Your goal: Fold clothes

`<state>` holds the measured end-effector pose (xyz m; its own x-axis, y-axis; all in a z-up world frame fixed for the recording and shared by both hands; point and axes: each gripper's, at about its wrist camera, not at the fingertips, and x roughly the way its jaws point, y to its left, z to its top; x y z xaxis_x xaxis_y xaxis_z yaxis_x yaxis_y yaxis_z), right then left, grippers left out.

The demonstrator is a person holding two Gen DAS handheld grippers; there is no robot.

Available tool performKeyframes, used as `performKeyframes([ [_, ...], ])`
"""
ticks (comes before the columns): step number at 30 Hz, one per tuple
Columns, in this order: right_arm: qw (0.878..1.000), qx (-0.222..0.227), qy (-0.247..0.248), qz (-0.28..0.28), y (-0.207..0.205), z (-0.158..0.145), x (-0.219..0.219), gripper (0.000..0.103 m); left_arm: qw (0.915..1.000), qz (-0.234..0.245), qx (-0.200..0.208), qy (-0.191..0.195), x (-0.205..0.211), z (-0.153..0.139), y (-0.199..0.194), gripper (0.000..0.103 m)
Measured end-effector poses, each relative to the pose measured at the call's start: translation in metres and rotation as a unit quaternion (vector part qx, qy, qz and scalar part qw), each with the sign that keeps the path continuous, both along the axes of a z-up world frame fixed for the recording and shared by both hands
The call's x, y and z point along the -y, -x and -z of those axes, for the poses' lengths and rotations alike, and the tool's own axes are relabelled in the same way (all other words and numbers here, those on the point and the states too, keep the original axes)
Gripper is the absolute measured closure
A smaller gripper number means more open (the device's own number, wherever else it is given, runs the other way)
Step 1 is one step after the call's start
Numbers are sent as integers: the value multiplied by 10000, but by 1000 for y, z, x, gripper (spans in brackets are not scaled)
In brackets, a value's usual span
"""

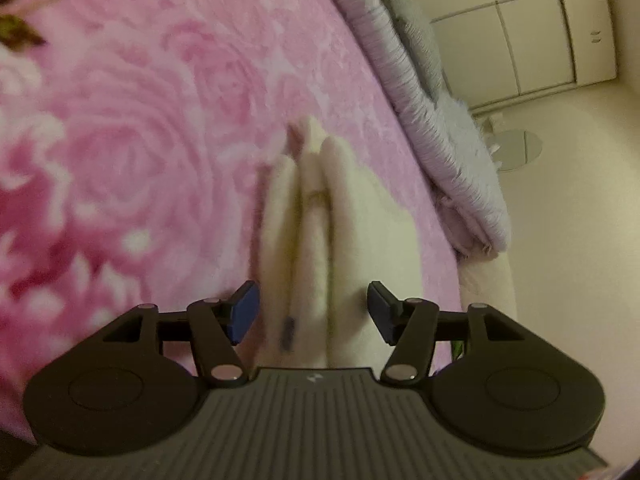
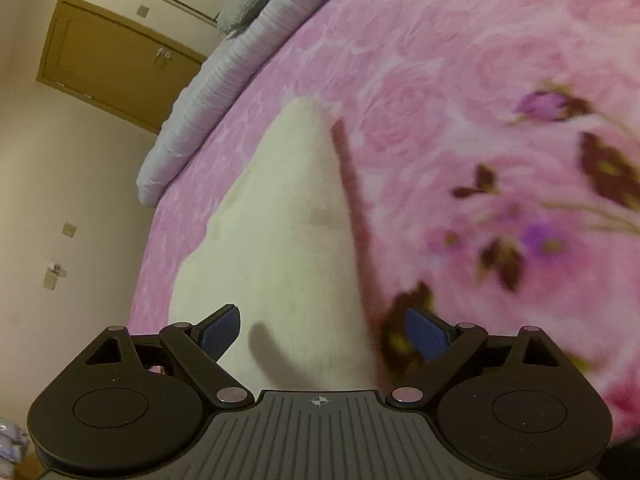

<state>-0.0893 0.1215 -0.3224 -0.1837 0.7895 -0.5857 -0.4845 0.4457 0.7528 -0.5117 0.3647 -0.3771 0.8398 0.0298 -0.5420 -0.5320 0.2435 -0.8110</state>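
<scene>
Pink rose-patterned plush blanket [image 1: 140, 152] covers the bed under both tools. Left gripper [image 1: 312, 312], jaws spread, has the cream fleece garment [image 1: 320, 216] bunched in folds between and ahead of them; right gripper [image 2: 323, 332], jaws likewise spread, straddles its flat part.

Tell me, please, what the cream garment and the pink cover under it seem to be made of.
The cream garment looks like a soft knit or fleece: matte, fuzzy surface, thick rounded folds in the left wrist view. The pink cover looks like plush blanket fabric with a printed rose pattern and a slight sheen. Blur leaves both uncertain.
</scene>
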Motion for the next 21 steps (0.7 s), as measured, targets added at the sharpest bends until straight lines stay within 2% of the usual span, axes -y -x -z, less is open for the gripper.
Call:
performKeyframes([
  [6,9990,-408,0,-156,-12,17,-26,10,9992,380,-9,-105,-13,6,-11,41],
  [8,9985,-494,-16,-239,-15,21,-30,10,9990,438,66,-75,-13,8,-18,35],
  [12,9965,-772,-123,-290,-22,27,-36,12,9969,738,267,-59,-9,12,-42,34],
  [15,9958,-834,-149,-360,-23,28,-42,36,9955,901,299,-52,-10,16,-56,40],
  [16,9956,-848,-151,-379,-23,29,-44,41,9953,910,321,1,-13,17,-56,47],
  [17,9954,-862,-152,-398,-22,29,-46,42,9950,921,376,81,-16,20,-53,54],
  [19,9950,-890,-156,-437,-22,30,-50,47,9938,989,486,173,-22,22,-49,59],
  [21,9945,-918,-159,-475,-21,31,-54,52,9927,1114,427,171,-26,18,-53,61],
])
